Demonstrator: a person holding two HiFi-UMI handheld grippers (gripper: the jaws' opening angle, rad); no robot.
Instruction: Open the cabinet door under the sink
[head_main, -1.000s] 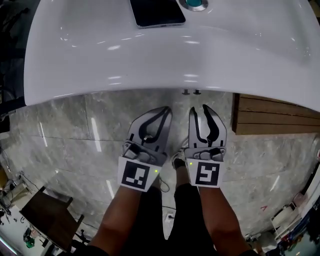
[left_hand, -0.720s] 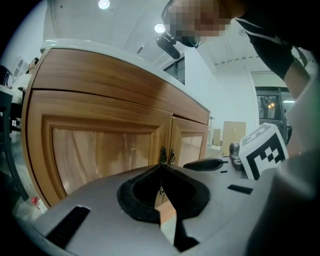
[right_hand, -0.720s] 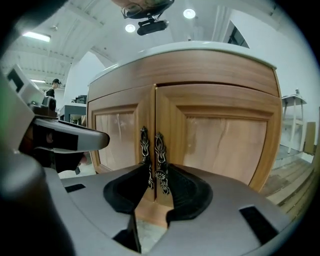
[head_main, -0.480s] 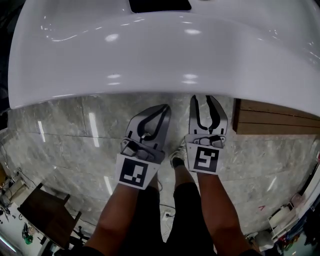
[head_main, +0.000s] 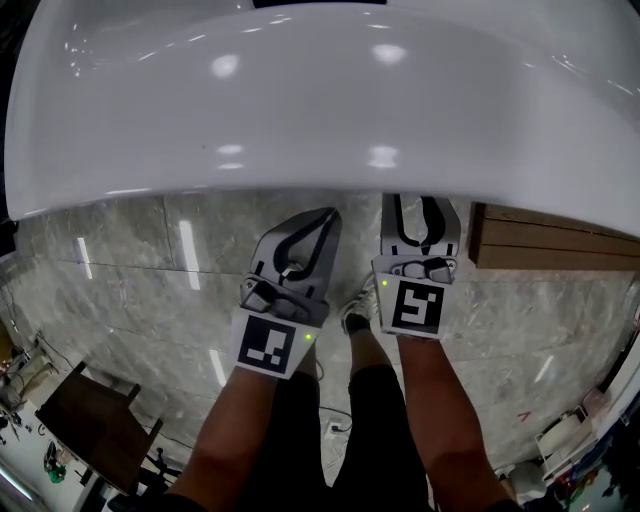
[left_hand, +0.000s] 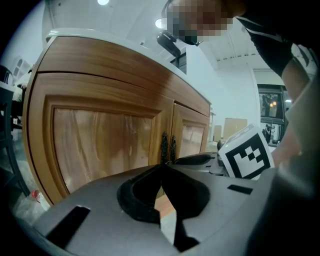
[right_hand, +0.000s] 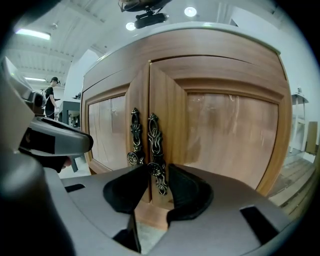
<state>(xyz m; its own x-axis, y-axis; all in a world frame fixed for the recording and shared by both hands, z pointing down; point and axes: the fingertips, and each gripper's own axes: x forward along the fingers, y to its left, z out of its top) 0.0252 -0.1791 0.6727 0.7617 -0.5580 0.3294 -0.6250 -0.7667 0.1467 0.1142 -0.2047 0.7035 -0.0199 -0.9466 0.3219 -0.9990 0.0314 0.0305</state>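
1. The task has barely begun. In the right gripper view both doors of the cabinet (right_hand: 215, 60) look shut and meet at the middle seam, so the pull is all left to do.
2. The cabinet stands under the white sink (head_main: 300, 100). From the head view the sink's rim hides it, and only the two gripper views show its wooden front.
3. My right tool (right_hand: 159, 172) is narrowly parted, and its jaws have just been opening. The round knob of the right-hand handle (right_hand: 155, 145) stands between the tips. I judge that the pads are not pressing on it yet.
4. My left tool (left_hand: 161, 167) has its jaw tips together with nothing between them. It hangs beside the right one, off the left-hand door (left_hand: 100, 140), over the marble floor (head_main: 120, 280).
5. What is left, as I see it: close the right tool on that knob, then swing the door outward.
6. Count: one sink, one cabinet, two doors, two ornate dark handles side by side at the seam, and two tools.
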